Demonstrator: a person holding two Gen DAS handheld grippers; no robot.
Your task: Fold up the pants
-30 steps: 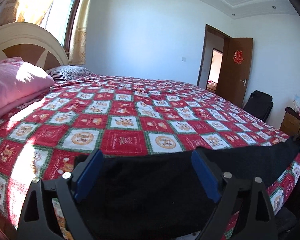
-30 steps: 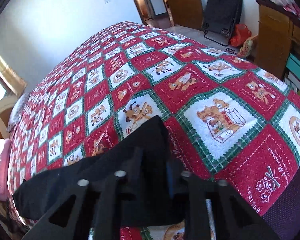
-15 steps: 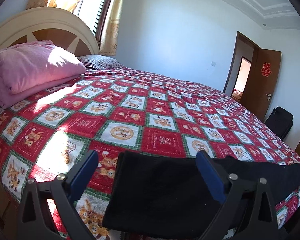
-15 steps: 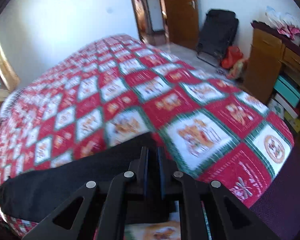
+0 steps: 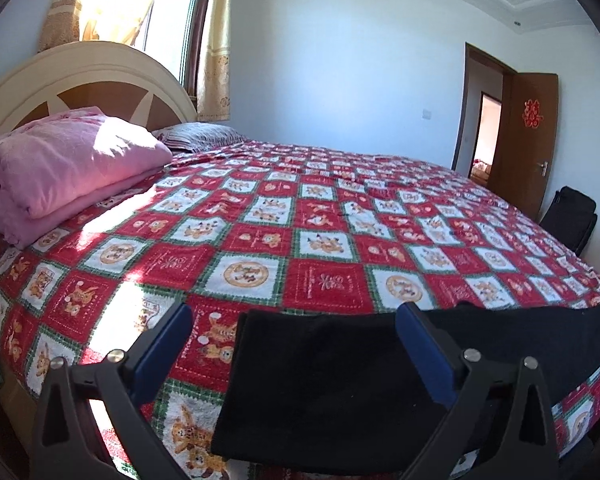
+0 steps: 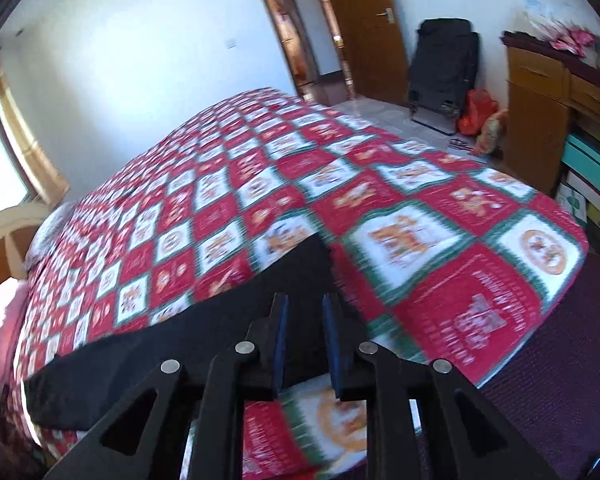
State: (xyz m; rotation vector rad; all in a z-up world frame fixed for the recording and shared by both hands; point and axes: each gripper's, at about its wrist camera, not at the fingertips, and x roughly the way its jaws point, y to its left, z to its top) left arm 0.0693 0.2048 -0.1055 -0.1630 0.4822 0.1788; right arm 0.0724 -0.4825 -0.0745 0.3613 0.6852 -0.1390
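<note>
A second ago my right claw was pressed together on the corner of the black pants; now its blue pads stand slightly apart and are opening, no longer pinching the cloth, and the view is blurred. My left claw has swung toward the headboard, so more of the pink blanket and window show, and its jaws are spread wide, opening to their fullest. The pants lie flat in a long strip along the near edge of the bed, on the red checked bedspread. In the left wrist view their folded end lies just below and between my spread fingers, untouched. In the right wrist view the far corner of the pants lies just beyond my pads.
</note>
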